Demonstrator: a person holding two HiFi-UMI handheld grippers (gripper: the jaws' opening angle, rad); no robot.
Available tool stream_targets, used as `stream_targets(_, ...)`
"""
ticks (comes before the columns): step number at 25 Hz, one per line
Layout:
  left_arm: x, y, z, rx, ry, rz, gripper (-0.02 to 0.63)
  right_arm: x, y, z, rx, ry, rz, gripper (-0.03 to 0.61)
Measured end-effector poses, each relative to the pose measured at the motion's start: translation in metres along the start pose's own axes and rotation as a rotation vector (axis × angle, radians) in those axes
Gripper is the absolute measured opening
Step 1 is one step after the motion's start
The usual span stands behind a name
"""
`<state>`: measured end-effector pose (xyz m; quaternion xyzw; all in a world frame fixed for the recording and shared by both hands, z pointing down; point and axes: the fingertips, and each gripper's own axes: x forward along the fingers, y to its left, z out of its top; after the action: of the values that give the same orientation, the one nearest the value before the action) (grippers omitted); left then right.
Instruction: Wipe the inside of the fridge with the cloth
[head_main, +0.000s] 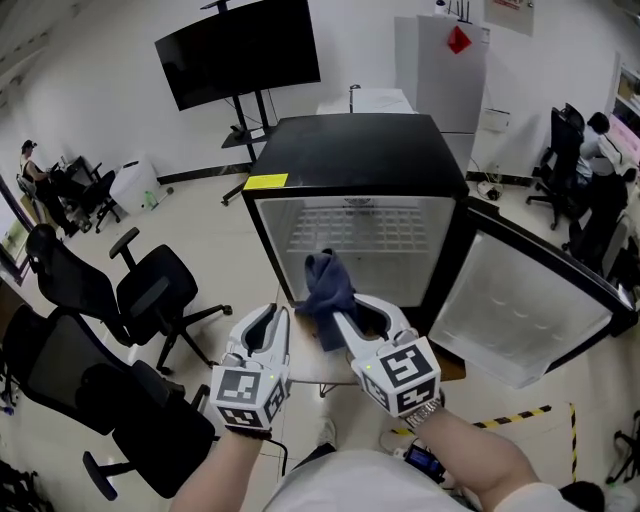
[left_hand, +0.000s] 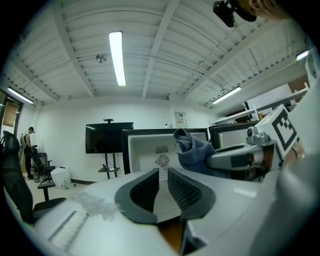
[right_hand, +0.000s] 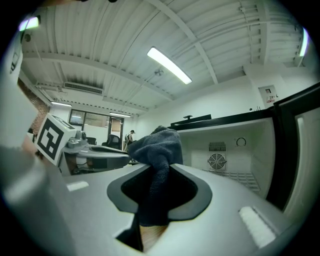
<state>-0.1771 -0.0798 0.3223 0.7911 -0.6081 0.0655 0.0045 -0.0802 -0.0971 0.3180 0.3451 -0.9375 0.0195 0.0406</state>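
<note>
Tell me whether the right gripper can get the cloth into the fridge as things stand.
Probably yes. The right gripper holds the cloth in front of the fridge, whose door stands wide open, and nothing seems to stand between.

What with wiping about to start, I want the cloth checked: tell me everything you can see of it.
The cloth is dark blue-grey, soft and towel-like, bunched into a lump. The right claw is shut on it: the bulk stands above the pads and a twisted tail hangs down between them. It is held up just in front of the open fridge, not yet inside, and touches nothing else that shows.
</note>
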Motion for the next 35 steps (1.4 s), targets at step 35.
stream_targets(35,0.136,0.120,-0.035,0.019,0.083,-0.100,0.152,0.221,-0.044,-0.009,-0.077,0.018,-0.007,0.098)
